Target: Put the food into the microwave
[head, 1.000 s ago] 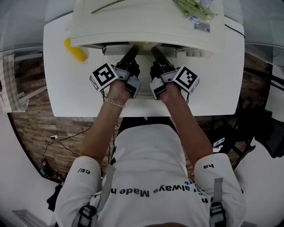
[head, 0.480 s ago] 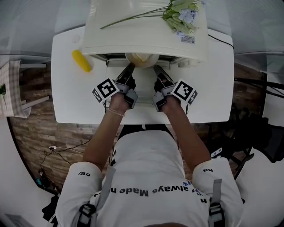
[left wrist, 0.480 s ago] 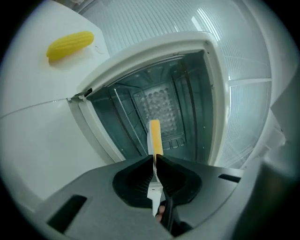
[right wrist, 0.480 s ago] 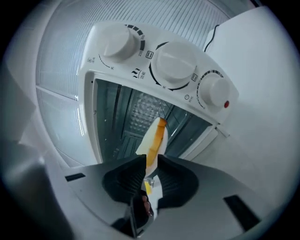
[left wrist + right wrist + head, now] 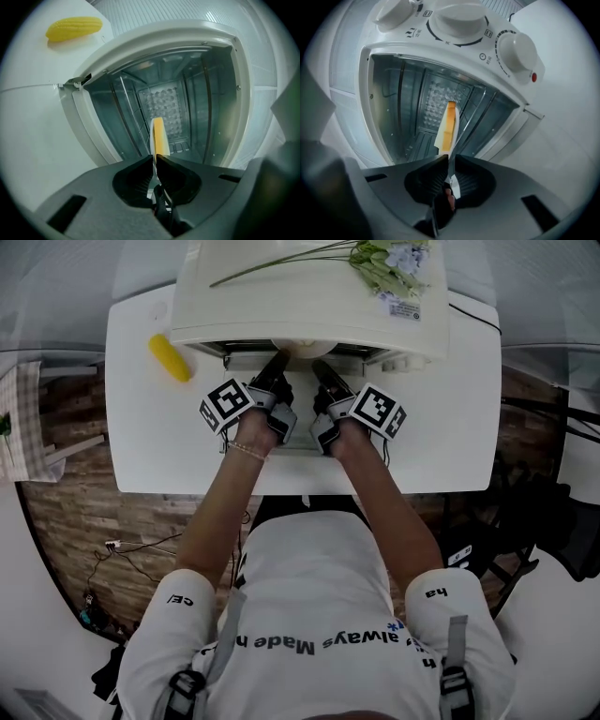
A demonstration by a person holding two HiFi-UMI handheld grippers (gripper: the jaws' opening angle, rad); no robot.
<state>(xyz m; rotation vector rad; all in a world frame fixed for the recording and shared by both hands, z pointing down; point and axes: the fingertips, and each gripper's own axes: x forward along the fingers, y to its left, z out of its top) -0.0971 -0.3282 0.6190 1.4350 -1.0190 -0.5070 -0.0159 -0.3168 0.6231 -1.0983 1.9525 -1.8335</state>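
Note:
A pale plate of yellow food is almost wholly inside the open white microwave; only a sliver shows under its top edge. My left gripper is shut on the plate's left rim and my right gripper on its right rim. The left gripper view shows the plate edge-on, pinched in the left gripper, against the metal cavity. Likewise the plate in the right gripper view rises from the right gripper into the cavity.
A corn cob lies on the white table left of the microwave. A bunch of flowers lies on the microwave's top. Control knobs sit beside the opening. The open door lies under my grippers.
Both grippers have pushed forward toward the microwave, and the plate, half out at the opening half a second ago, has gone deeper inside.

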